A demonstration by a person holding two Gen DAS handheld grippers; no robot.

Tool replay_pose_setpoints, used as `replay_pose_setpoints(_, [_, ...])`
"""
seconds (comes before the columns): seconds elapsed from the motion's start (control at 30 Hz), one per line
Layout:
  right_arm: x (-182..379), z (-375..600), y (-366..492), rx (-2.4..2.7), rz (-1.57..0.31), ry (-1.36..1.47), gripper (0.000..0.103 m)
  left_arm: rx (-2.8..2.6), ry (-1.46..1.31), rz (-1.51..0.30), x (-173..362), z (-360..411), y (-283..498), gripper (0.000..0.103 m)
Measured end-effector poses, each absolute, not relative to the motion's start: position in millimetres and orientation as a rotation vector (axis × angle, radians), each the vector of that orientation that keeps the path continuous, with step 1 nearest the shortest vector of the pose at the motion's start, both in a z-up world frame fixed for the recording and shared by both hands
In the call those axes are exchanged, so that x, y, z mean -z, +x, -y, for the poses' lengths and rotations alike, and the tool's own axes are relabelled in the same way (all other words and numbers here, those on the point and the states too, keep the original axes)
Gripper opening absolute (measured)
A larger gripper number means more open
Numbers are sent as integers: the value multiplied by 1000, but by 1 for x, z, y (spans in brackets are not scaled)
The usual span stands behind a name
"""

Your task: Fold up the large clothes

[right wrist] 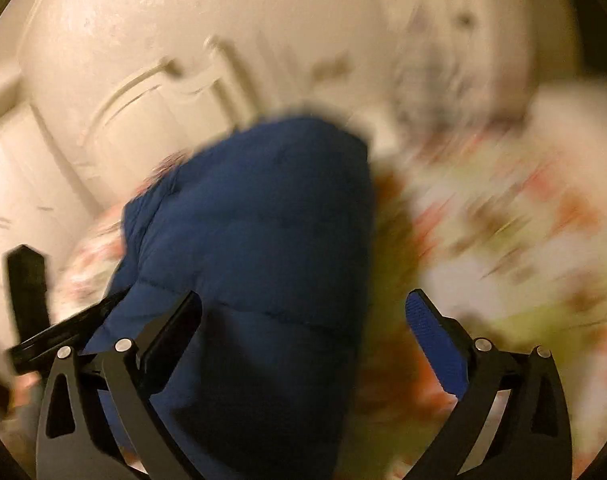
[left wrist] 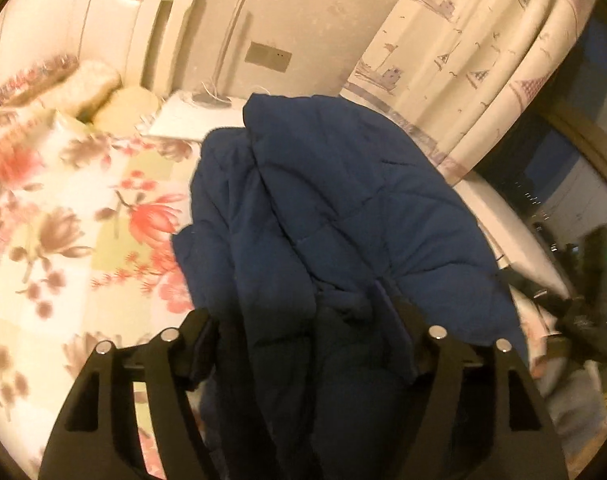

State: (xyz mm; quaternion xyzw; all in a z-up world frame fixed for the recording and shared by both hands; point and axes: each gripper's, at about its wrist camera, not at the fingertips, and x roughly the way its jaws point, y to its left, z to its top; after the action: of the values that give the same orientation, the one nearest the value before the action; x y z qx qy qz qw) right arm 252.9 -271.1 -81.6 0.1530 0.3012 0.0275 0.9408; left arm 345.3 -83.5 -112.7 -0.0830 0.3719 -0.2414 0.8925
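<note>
A dark blue quilted jacket (left wrist: pixel 343 200) lies bunched on the floral bed cover (left wrist: pixel 63 240). In the left wrist view my left gripper (left wrist: pixel 301 332) straddles the jacket's near end. Fabric fills the gap between its fingers, but the right pad's inner face still shows, so the jaws stand open around it. In the blurred right wrist view the jacket (right wrist: pixel 255 220) runs away from my right gripper (right wrist: pixel 303 320), which is wide open. The cloth lies against its left finger (right wrist: pixel 175 328), while the blue pad on the right finger (right wrist: pixel 431 340) is bare and apart from it.
A cream headboard (left wrist: pixel 63 20) and pillows (left wrist: pixel 91 84) stand at the bed's far end. A white nightstand (left wrist: pixel 191 116) sits beyond the jacket, with a patterned curtain (left wrist: pixel 463 60) to its right. A black gripper part (right wrist: pixel 27 300) shows at the left edge of the right wrist view.
</note>
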Motion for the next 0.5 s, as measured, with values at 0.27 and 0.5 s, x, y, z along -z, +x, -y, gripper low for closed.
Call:
replay_pose_setpoints(0.27, [90, 143, 213, -43, -526, -195, 98, 359, -40, -676, 100, 80, 319, 88])
replay_pose_setpoints(0.5, [115, 134, 217, -50, -561, -177, 99, 318, 59, -640, 95, 75, 305, 96])
